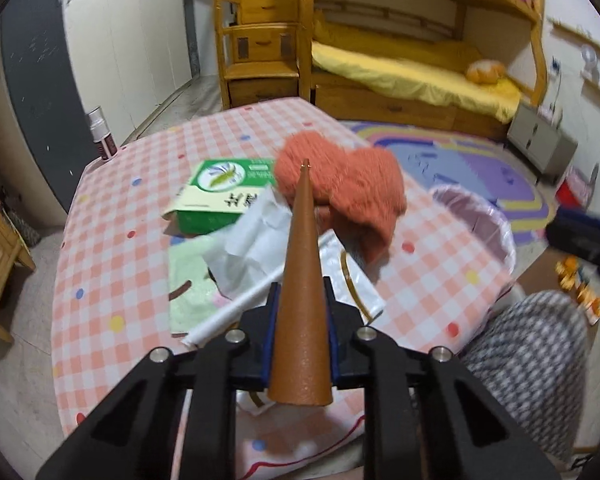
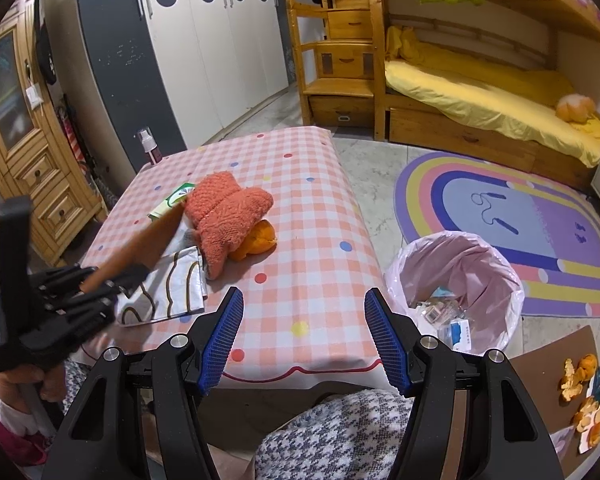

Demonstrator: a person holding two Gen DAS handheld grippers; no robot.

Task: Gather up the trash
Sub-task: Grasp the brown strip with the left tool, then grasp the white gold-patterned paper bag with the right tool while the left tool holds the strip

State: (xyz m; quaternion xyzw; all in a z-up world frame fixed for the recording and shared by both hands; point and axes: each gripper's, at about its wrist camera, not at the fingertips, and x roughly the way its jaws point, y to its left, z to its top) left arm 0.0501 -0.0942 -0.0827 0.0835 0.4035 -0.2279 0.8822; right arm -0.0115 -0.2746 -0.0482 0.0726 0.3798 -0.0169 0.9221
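I am holding a brown paper cone [image 1: 300, 280] in my left tool [image 1: 300, 334], the blue pads pressing its sides, its tip pointing out over the checked tabletop [image 1: 112, 264]. Beyond it are lying a green box [image 1: 216, 196], crumpled white paper [image 1: 248, 248] and an orange knitted cloth [image 1: 340, 188]. My right tool [image 2: 304, 340] is hanging wide and empty above the tabletop's near edge. The bin [image 2: 456, 280], lined with a pink bag, is standing on the floor just beside the tabletop, scraps inside.
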